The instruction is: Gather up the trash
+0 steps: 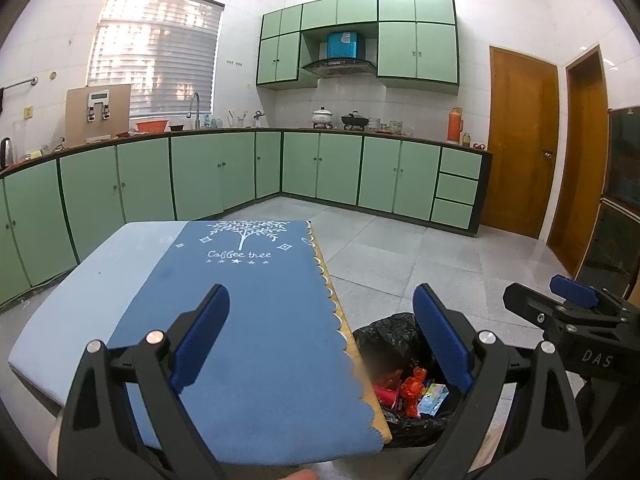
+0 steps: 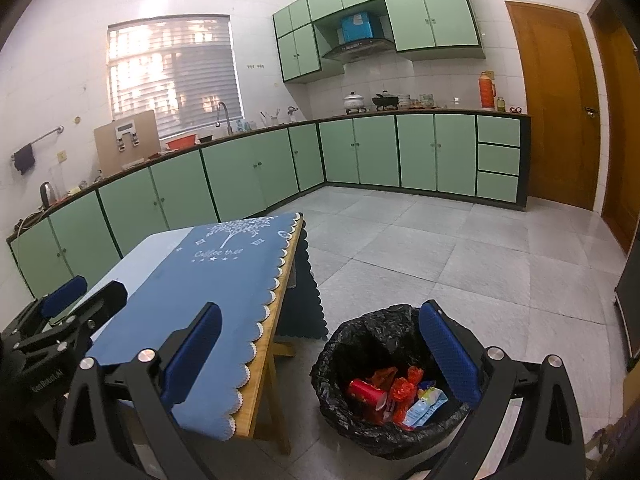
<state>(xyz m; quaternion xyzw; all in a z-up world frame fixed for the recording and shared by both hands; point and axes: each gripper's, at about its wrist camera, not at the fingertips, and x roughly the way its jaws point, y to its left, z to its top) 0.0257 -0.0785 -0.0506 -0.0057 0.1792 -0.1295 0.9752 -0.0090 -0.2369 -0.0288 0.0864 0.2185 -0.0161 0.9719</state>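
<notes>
As far as I could judge, the collecting was all but finished: the blue cloth (image 1: 256, 320) on the table (image 2: 267, 344) lay bare, with no wrapper or box left on it that either camera showed, and the trash (image 2: 394, 398) sat together in the bin (image 2: 344, 344) on the floor just right of the table's near corner. My left gripper (image 1: 320, 340) hung above the near right edge of the table with its jaws spread wide and nothing between them; my right gripper (image 2: 320, 356) hovered over the gap between table and bin, likewise spread and holding nothing. What remained, I judged, was at most a last look for stray pieces, since the floor near the bin showed none.

My right camera saw far more of the bin: its whole black liner and, inside, a red cup (image 2: 366, 393), crumpled red wrappers (image 2: 402, 390) and a small light blue carton (image 2: 426, 404), plus the table's wooden legs. My left camera caught only part of the bin (image 1: 384, 332) beyond the table edge, partly blurred, yet it showed the pale left strip of the table top more fully
</notes>
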